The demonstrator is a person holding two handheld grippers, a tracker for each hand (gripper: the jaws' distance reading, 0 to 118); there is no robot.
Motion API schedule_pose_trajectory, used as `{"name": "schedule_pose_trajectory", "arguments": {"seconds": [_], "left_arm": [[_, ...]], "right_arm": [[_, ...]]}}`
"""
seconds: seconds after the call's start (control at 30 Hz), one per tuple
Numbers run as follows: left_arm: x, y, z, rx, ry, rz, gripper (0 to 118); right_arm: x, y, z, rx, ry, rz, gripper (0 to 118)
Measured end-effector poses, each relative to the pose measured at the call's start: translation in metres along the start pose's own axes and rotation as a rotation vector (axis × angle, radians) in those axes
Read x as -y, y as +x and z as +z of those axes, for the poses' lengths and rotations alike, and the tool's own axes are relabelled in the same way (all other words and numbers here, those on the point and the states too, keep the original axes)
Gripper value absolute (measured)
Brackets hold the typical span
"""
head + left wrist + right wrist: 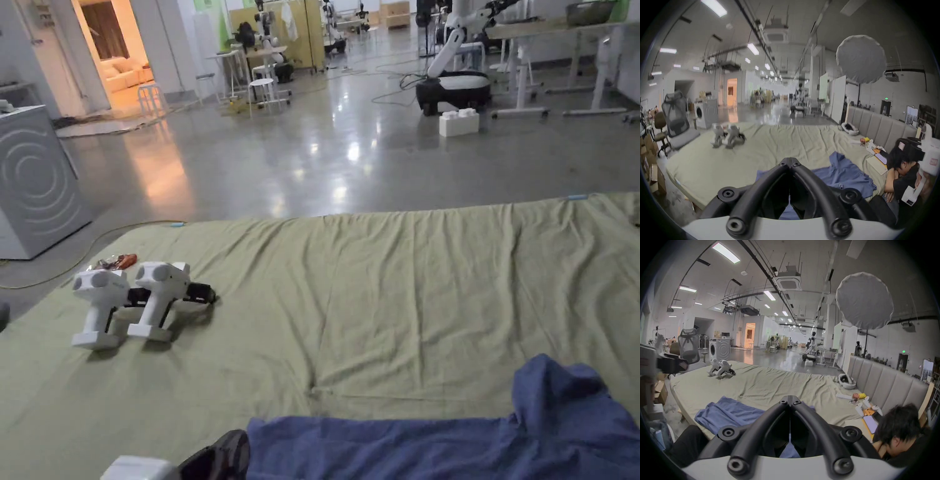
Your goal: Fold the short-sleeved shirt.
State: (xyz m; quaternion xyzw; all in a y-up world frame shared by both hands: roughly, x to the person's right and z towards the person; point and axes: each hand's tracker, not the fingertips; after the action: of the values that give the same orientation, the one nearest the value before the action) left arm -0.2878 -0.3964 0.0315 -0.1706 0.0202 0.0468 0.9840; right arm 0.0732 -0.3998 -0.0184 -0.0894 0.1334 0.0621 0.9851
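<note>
A blue short-sleeved shirt [437, 450] lies crumpled along the near edge of a bed with an olive sheet [406, 300]. Part of it is bunched up at the right. My left gripper [790, 160] hovers just above the shirt [846, 173], jaws shut with nothing between them. In the head view it [228, 450] pokes in at the bottom left, next to the cloth. My right gripper [790, 398] is also shut and empty, held over the shirt [730, 413], whose bulk lies to its left.
Two spare white grippers [134, 300] stand on the sheet's far left. A padded headboard [883, 382], a white helmet-like object [847, 382] and small items [865, 407] line the right side. A person [899, 426] rests their head at the near right edge. A washing machine [34, 181] stands at left.
</note>
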Motion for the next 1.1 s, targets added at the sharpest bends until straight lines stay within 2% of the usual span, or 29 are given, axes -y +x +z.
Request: {"name": "schedule_pose_trajectory", "arguments": {"seconds": [0.03, 0.07, 0.13, 0.17, 0.3, 0.4, 0.5, 0.57, 0.6, 0.67, 0.77, 0.8, 0.83, 0.87, 0.9, 0.97, 1.0, 1.03, 1.07, 1.1], "left_arm": [[-0.014, -0.029, -0.061, 0.004, -0.061, 0.023, 66], [-0.014, -0.047, -0.097, 0.014, -0.101, 0.064, 92], [-0.006, -0.076, -0.152, 0.030, -0.223, 0.105, 93], [-0.007, -0.073, -0.170, 0.029, -0.225, 0.118, 93], [0.007, -0.102, -0.269, -0.025, -0.375, 0.042, 93], [0.023, -0.131, -0.332, -0.088, -0.491, 0.083, 92], [0.045, -0.138, -0.360, -0.106, -0.563, 0.157, 90], [0.058, -0.136, -0.372, -0.103, -0.616, 0.150, 90], [0.062, -0.137, -0.376, -0.121, -0.610, 0.139, 88], [0.069, -0.142, -0.387, -0.149, -0.640, 0.141, 73], [0.072, -0.129, -0.380, -0.162, -0.636, 0.114, 67], [0.071, -0.127, -0.380, -0.164, -0.641, 0.084, 52], [0.070, -0.120, -0.378, -0.164, -0.643, 0.056, 31], [0.070, -0.113, -0.377, -0.151, -0.647, 0.006, 16], [0.070, -0.109, -0.378, -0.136, -0.653, -0.019, 11], [0.076, -0.096, -0.386, -0.162, -0.692, -0.061, 11], [0.079, -0.096, -0.391, -0.172, -0.704, -0.062, 10], [0.082, -0.097, -0.395, -0.171, -0.743, -0.050, 10], [0.081, -0.099, -0.398, -0.174, -0.746, -0.044, 10], [0.079, -0.098, -0.400, -0.174, -0.751, -0.032, 10]], "right_arm": [[0.005, 0.001, -0.005, 0.004, -0.033, -0.013, 3], [0.010, 0.003, -0.011, -0.012, -0.070, -0.026, 3], [0.021, 0.007, -0.020, -0.023, -0.125, -0.071, 3], [0.027, 0.010, -0.025, -0.030, -0.160, -0.099, 3], [0.050, 0.025, -0.042, -0.034, -0.281, -0.191, 3], [0.064, 0.037, -0.050, 0.008, -0.353, -0.207, 3], [0.073, 0.049, -0.052, 0.034, -0.398, -0.217, 3], [0.080, 0.056, -0.050, 0.048, -0.423, -0.223, 3], [0.082, 0.059, -0.051, 0.056, -0.438, -0.224, 3], [0.088, 0.063, -0.051, 0.069, -0.465, -0.222, 3], [0.091, 0.065, -0.050, 0.075, -0.478, -0.215, 3], [0.092, 0.065, -0.050, 0.077, -0.479, -0.211, 3], [0.092, 0.065, -0.051, 0.079, -0.482, -0.207, 3], [0.093, 0.066, -0.054, 0.078, -0.487, -0.205, 3], [0.093, 0.067, -0.058, 0.074, -0.492, -0.206, 3], [0.090, 0.074, -0.074, 0.042, -0.501, -0.214, 3], [0.087, 0.079, -0.085, 0.029, -0.502, -0.214, 10], [0.082, 0.086, -0.101, 0.031, -0.502, -0.218, 26], [0.076, 0.094, -0.120, 0.015, -0.516, -0.231, 48], [0.073, 0.103, -0.137, -0.020, -0.529, -0.253, 76]]}}
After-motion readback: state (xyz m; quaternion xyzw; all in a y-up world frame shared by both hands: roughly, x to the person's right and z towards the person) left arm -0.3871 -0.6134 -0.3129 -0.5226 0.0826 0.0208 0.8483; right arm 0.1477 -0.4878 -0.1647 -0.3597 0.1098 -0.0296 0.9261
